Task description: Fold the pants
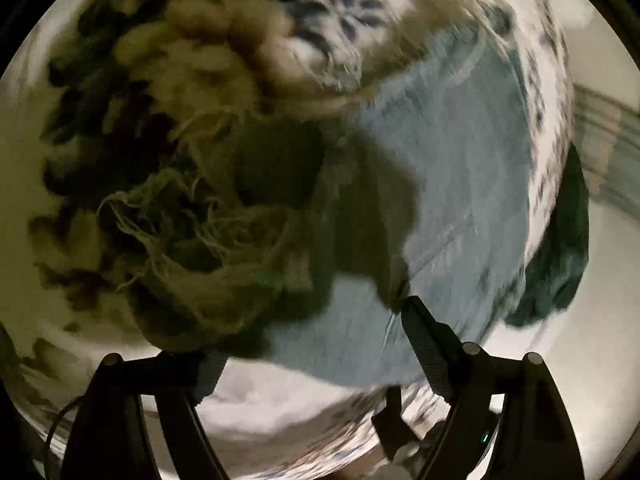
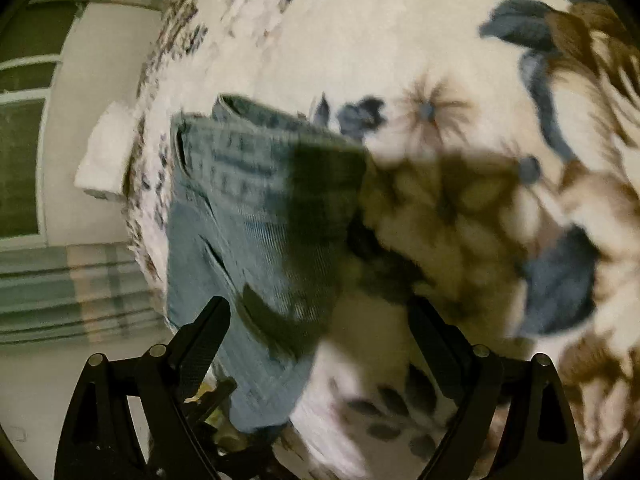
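Observation:
Light blue jeans (image 1: 452, 168) lie on a floral bedspread (image 1: 208, 60). In the left wrist view their frayed hem (image 1: 188, 232) hangs close in front of the camera, in shadow. My left gripper (image 1: 308, 336) has its jaws wide apart; the right fingertip (image 1: 412, 308) touches a fold of the denim. In the right wrist view the jeans (image 2: 248, 216) lie folded with the waistband at the top. My right gripper (image 2: 320, 312) is open above their right edge, holding nothing. Both views are motion-blurred.
The bed's edge (image 2: 148, 152) runs down the left of the right wrist view, with a pale floor, a white box (image 2: 104, 160) and a striped rug (image 2: 72, 292) beyond. A dark green cloth (image 1: 560, 264) lies at the bed's right edge.

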A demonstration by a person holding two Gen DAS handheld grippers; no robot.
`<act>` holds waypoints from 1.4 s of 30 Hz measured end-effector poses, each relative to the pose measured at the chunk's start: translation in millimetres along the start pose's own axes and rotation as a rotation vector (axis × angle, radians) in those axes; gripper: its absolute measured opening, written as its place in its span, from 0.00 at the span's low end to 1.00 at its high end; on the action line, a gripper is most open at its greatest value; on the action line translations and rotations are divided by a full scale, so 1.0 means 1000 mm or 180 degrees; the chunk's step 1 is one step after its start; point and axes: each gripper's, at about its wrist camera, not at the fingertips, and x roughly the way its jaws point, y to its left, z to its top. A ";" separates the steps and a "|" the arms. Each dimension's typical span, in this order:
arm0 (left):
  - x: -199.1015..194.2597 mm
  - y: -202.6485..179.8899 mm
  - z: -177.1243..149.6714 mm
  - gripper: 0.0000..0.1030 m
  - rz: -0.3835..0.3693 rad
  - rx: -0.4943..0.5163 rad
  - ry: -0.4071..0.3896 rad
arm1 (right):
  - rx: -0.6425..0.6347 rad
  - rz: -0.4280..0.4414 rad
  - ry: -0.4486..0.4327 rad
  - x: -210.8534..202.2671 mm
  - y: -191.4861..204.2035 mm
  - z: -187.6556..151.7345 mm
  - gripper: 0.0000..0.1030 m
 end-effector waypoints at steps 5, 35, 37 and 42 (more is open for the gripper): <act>-0.009 -0.014 0.004 0.39 0.0106 -0.0012 -0.0169 | 0.0044 0.0175 -0.0331 0.009 0.004 0.018 0.55; -0.036 -0.011 0.048 0.50 -0.0238 0.1281 -0.0194 | 0.0659 0.0365 -0.0591 0.005 -0.037 -0.116 0.63; -0.035 -0.021 0.043 0.25 -0.0185 0.1294 -0.0288 | 0.0760 0.0352 -0.0693 0.006 -0.034 -0.117 0.58; -0.048 -0.052 0.033 0.18 -0.0111 0.1639 -0.0464 | 0.0788 0.0273 -0.0792 -0.004 -0.013 -0.118 0.35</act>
